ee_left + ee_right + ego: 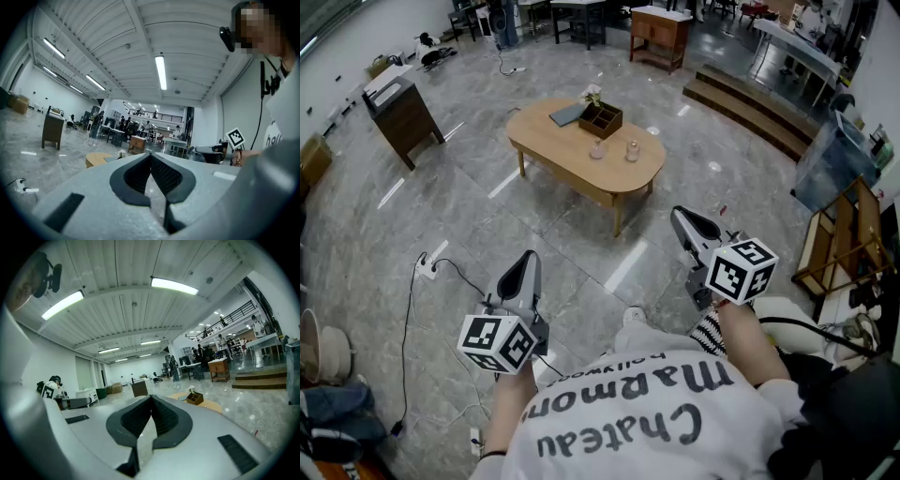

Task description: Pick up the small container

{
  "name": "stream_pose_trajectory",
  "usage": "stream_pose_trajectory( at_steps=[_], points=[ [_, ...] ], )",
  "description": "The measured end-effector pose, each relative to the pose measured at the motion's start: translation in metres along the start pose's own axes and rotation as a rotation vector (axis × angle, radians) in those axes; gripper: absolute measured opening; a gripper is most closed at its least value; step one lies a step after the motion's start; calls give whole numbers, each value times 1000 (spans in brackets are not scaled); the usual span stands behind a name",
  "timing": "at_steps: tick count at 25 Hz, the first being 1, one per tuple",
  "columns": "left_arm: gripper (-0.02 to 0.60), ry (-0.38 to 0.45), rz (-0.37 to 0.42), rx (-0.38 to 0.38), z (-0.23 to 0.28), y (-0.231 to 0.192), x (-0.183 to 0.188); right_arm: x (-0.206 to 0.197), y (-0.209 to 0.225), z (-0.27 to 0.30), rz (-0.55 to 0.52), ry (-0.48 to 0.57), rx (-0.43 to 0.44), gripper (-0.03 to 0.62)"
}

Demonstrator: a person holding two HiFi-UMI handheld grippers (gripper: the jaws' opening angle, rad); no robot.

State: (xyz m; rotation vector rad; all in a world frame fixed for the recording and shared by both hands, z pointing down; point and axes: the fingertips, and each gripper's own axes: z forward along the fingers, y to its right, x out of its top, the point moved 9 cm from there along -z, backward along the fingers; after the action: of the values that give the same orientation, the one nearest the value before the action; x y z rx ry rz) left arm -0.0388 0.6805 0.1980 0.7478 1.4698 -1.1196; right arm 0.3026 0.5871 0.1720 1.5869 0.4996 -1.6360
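Big open hall, glossy grey marble-look floor (487, 197), white walls (356, 37). Low oval wooden table (546, 131) mid-room, dark cabinet (401, 117) off left, wooden steps (750, 105) right. Long strip lights (161, 71) overhead; possibly a railed mezzanine (234, 315) at the far end.

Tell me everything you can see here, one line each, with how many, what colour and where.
table: one, light wood, oval, mid-floor ahead
compartment box: one, dark brown, far side of the table
small containers: two, clear, side by side on the table's near side
flat pad: one, grey-blue, on the table left of the box
cabinet: one, dark brown, left near the wall
sideboard: one, reddish wood, far end
power strip: one, white, on the floor at left
left tool: one, grey with black pads, shut, empty
right tool: one, grey with black pads, shut, empty
shirt: one, white with dark print, bottom edge
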Motion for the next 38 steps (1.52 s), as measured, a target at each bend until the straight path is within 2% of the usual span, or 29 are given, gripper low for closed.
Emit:
stream_pose_trajectory(
  at_steps=[7, 21, 28, 33, 38],
  points=[
    [14, -6, -1, -13, 0, 7, 2, -4, 4, 0, 25, -2, -10, 14],
    [14, -26, -17, 12, -1, -1, -1, -9, 4, 17, 62, -39, 2, 14],
    [14, -54, -60, 81, 6, -17, -15, -15, 25, 29, 100, -87, -38, 14],
    [14, -56, -68, 110, 25, -38, -18, -14, 50, 57, 161, -72, -44, 14],
    [14, -33, -51, 105, 63, -54, -7, -7, 74, 109, 168, -72, -6, 14]
  ],
)
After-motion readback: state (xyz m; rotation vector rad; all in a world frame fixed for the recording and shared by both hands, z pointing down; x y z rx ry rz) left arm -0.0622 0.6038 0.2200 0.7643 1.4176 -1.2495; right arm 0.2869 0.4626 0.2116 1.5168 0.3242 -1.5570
